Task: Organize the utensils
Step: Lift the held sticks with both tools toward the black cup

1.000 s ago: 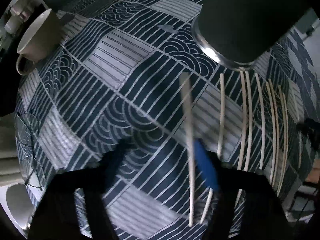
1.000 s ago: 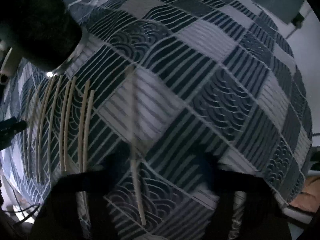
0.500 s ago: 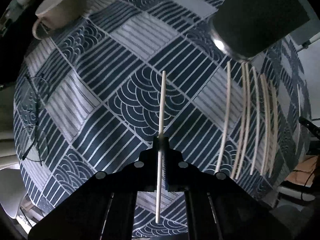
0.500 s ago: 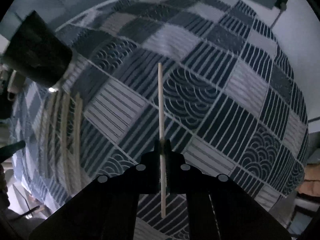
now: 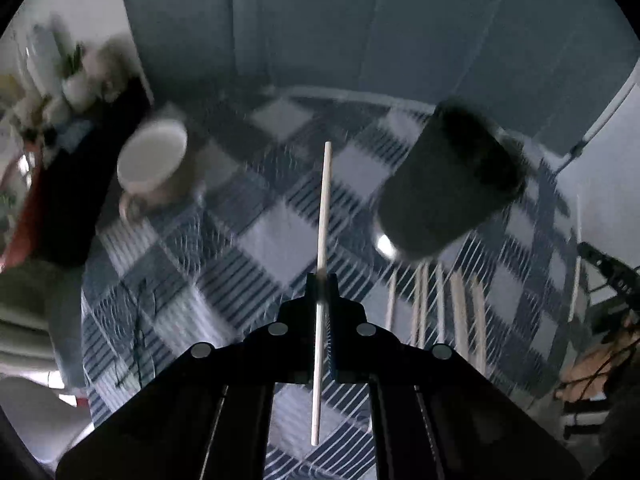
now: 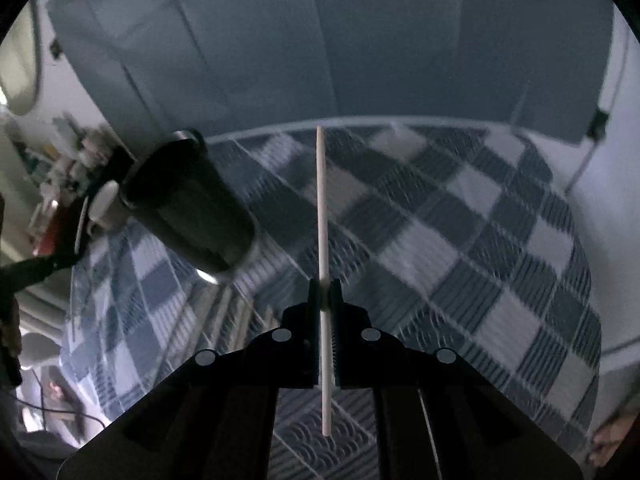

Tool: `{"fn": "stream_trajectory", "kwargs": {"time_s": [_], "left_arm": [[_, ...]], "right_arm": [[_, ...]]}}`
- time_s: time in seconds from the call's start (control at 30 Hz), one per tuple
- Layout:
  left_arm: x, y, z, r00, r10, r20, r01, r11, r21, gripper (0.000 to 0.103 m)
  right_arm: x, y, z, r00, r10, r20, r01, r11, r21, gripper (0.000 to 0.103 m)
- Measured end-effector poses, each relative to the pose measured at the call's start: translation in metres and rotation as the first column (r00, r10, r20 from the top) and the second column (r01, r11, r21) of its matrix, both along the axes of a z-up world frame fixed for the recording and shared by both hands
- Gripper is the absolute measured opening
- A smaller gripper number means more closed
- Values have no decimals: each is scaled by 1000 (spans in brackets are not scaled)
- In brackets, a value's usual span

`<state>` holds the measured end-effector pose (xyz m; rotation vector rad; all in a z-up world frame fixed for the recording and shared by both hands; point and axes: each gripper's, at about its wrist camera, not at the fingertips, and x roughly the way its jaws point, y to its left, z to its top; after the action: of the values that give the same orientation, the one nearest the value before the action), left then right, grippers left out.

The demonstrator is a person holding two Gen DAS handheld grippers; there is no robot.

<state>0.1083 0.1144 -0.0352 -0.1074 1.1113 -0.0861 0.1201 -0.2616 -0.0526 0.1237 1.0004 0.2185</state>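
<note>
Both grippers have tilted up since half a second ago, and the back wall now fills the top half of each view where patterned cloth filled it before. Left gripper (image 5: pixel 321 286) is clamped on a pale chopstick (image 5: pixel 323 216), which runs straight up the middle of the left wrist view toward 12 o'clock, its rear end poking out behind the jaws toward 6. Right gripper (image 6: pixel 325 290) is pinched tight on a second chopstick (image 6: pixel 321 200), pointing just the same way, tip toward 12 in the right wrist view.

Dark tumbler (image 5: pixel 448 184) sits at about 2 o'clock from the left gripper, standing on the blue-and-white checked tablecloth (image 5: pixel 264 236). From the right side the same tumbler (image 6: pixel 192 204) shows at 10 o'clock, well apart from the held stick. White mug (image 5: pixel 154 164) is over at 10 o'clock in the left view, handle facing the camera, blurred by motion.

Loose chopsticks (image 5: pixel 440 308) lie in a row on the surface at 3 to 4 o'clock of the left gripper, just below the tumbler's base, roughly parallel to one another. Exact count is hard to call through the blur. Both held sticks are up off the cloth, neither touching the tumbler.
</note>
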Motion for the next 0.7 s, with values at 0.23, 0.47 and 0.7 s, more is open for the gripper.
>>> {"fn": "stream_trajectory", "kwargs": {"time_s": [0.23, 0.47, 0.7], "left_arm": [[34, -28, 60, 988, -30, 150, 34, 999, -29, 5], [69, -53, 91, 969, -57, 241, 81, 992, -93, 5], [101, -72, 98, 943, -50, 328, 108, 981, -160, 5]], "right_arm": [[26, 26, 44, 988, 67, 143, -80, 993, 88, 5], [60, 59, 79, 957, 135, 256, -172, 977, 124, 5], [93, 87, 82, 942, 154, 297, -216, 958, 189, 5]]}}
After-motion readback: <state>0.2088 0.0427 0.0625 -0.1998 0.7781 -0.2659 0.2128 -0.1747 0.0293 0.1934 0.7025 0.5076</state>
